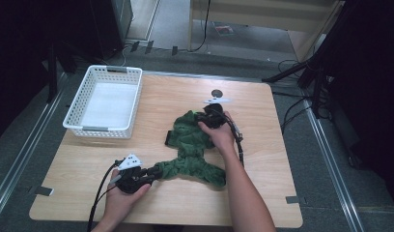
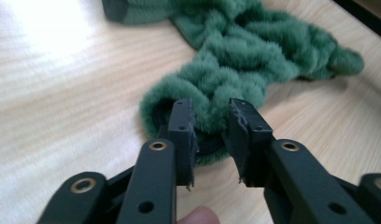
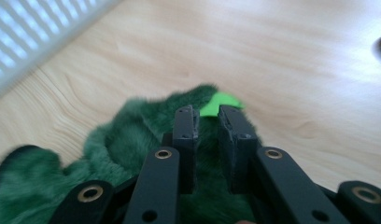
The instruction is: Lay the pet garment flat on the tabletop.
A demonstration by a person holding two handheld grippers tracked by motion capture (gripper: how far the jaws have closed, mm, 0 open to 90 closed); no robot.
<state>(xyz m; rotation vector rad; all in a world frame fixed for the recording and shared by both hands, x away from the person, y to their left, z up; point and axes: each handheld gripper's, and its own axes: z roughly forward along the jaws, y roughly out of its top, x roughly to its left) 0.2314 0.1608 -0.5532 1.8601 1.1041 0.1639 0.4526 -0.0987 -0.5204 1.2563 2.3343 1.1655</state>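
Observation:
A green fuzzy garment with a black-edged opening lies crumpled at the middle of the wooden table. My left gripper is at its near left end. In the left gripper view the pads pinch a fold of the fuzzy cloth at the left gripper's tips. My right gripper sits on the garment's far end. In the right gripper view its narrow-set jaws press into the cloth at the tips, just short of a light green tag.
A white plastic basket stands at the table's far left with nothing in it; its mesh wall is blurred in the right gripper view. A dark round hole marks the tabletop behind the right gripper. Dark stands and cables line the floor at right.

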